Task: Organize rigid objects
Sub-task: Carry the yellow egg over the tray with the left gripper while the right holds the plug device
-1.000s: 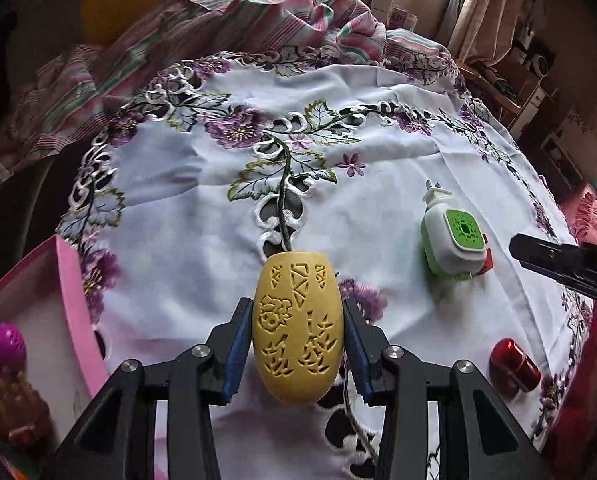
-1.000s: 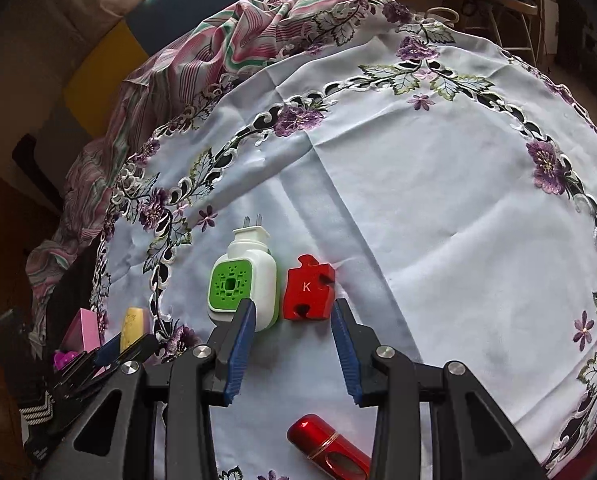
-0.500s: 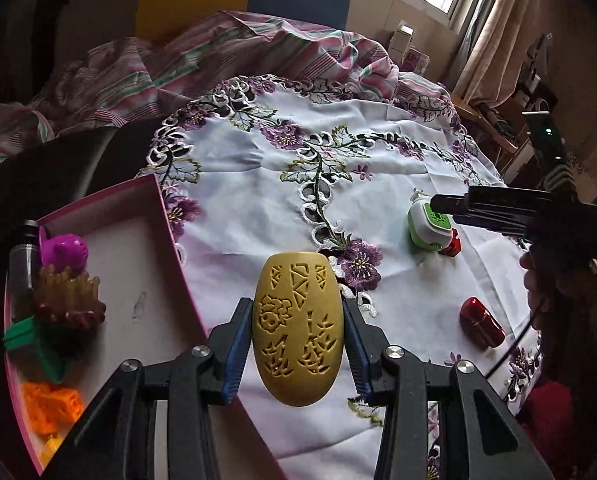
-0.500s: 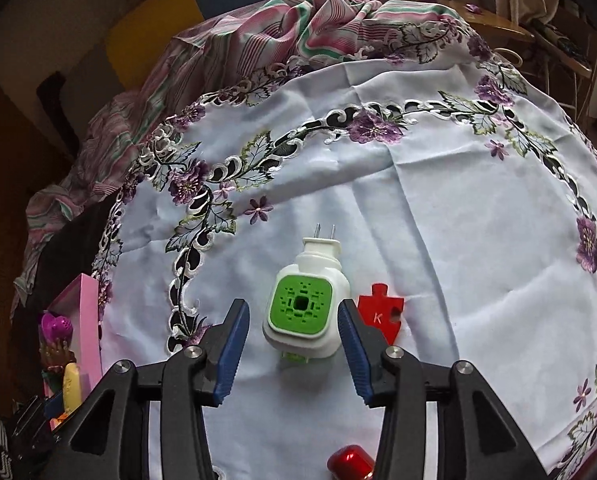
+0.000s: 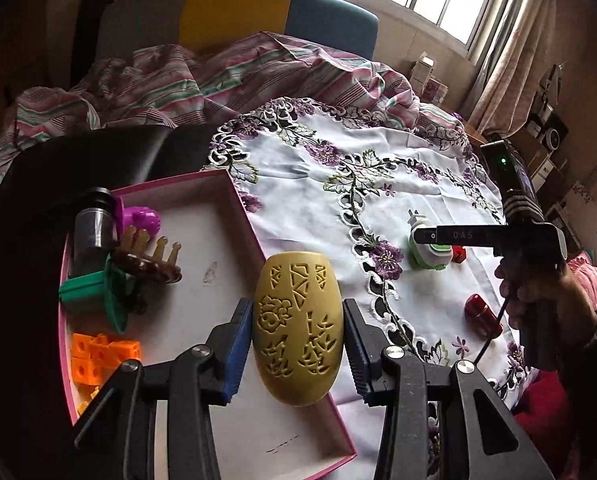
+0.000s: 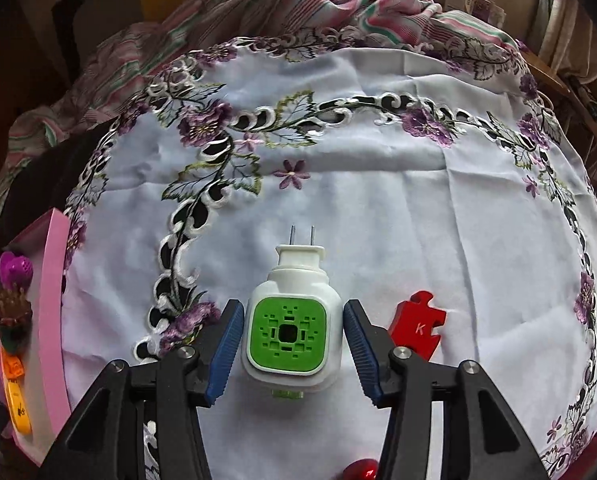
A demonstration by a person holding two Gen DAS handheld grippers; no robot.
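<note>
The left gripper [image 5: 297,346] holds a yellow carved egg [image 5: 298,330] firmly in its jaws, above the near edge of a pink box [image 5: 234,188] at the left of the bench [image 6: 398,208]. The box already holds a purple toy [image 5: 140,218], a brown comb [image 5: 146,262] and orange blocks [image 5: 104,354].

The right gripper [image 6: 293,350] has its jaws part open on either side of a white and green plug-in device [image 6: 292,330] lying on the tablecloth, not yet pressing it; they have just been opening. A red puzzle piece [image 6: 418,326] lies just beside it.

Risks, as a guess: the egg's rounded sides could slip when let go and roll onto the rim; the right jaw could nudge the puzzle piece.

A second ago the egg was over the cloth with the box barely in view, and the right jaws were nearer the puzzle piece.
</note>
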